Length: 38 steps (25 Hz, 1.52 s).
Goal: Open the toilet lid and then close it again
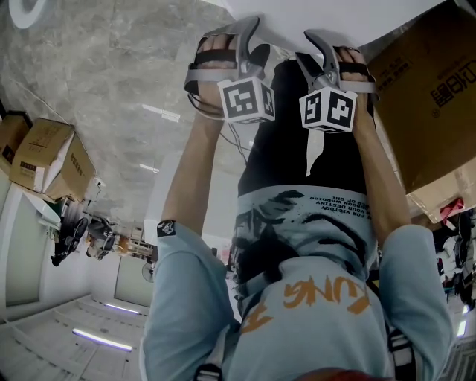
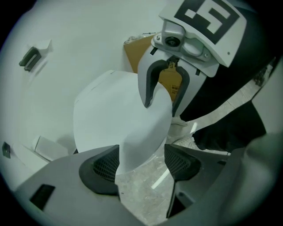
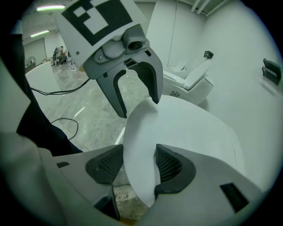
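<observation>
The white toilet lid (image 2: 115, 114) (image 3: 190, 128) stands tilted up, and both grippers reach its front edge side by side. My left gripper (image 2: 141, 165) is open around that edge: the lid lies against one pad and a gap shows at the other. My right gripper (image 3: 139, 165) is shut on the lid, both pads against its rim. Each gripper view shows the other gripper astride the same edge: the right gripper (image 2: 161, 108) and the left gripper (image 3: 139, 106). In the head view the left gripper (image 1: 238, 33) and right gripper (image 1: 320, 41) point at the lid (image 1: 335, 13).
A large cardboard box (image 1: 435, 97) (image 2: 137, 50) stands close beside the toilet. More boxes (image 1: 44, 156) sit across the marble floor. A second toilet (image 3: 190, 79) stands along the white wall, and a black cable (image 3: 57, 90) lies on the floor.
</observation>
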Each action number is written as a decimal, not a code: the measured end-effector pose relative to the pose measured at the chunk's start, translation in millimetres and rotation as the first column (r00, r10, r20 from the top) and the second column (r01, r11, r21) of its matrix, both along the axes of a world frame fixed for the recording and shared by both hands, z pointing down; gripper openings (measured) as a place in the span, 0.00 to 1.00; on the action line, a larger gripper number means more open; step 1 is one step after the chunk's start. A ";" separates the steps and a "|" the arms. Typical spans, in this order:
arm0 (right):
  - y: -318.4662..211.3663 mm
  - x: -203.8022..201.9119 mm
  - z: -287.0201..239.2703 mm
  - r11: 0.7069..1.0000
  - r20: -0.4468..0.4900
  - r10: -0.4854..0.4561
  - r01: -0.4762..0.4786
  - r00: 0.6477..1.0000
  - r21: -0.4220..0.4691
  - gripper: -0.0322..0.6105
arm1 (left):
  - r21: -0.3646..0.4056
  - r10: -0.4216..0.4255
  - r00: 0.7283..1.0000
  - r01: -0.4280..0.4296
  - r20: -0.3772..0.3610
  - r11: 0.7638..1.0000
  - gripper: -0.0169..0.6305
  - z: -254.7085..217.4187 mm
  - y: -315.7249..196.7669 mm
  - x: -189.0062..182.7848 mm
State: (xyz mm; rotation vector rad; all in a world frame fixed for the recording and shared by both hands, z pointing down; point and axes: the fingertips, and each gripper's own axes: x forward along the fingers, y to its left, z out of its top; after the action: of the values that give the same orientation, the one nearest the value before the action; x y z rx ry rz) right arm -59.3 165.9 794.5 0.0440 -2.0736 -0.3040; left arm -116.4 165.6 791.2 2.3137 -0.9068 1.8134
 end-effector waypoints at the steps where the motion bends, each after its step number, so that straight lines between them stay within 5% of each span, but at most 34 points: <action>1: -0.5 1.7 -4.0 1.000 0.002 -0.005 0.005 1.000 -0.002 0.43 | 0.006 0.018 1.000 -0.018 0.008 1.000 0.54 -3.0 -1.2 0.6; 12: 5.5 4.5 -41.9 1.000 0.069 -0.009 0.010 0.998 -0.020 0.37 | 0.055 0.085 0.993 -0.089 0.086 0.994 0.56 -19.9 -4.2 -4.0; 18: -2.8 4.0 -68.9 0.998 0.108 0.034 -0.028 0.994 -0.056 0.36 | 0.112 0.123 0.969 -0.149 0.213 0.982 0.57 -38.1 -12.7 -7.4; 29: -16.5 10.4 -134.3 0.980 0.156 0.161 -0.139 0.975 -0.143 0.42 | 0.091 0.074 0.978 -0.093 0.194 0.992 0.50 -107.5 -13.9 -5.6; 38: -26.1 8.7 -170.8 0.995 0.151 0.084 -0.075 0.985 -0.061 0.46 | 0.095 0.050 0.982 -0.068 0.184 0.993 0.50 -159.2 -28.4 -2.5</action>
State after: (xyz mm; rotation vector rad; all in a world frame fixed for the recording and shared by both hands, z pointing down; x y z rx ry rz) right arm -50.6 139.8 623.7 0.1201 -2.2252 -0.1995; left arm -118.9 137.2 632.0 2.2854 -0.9840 2.0773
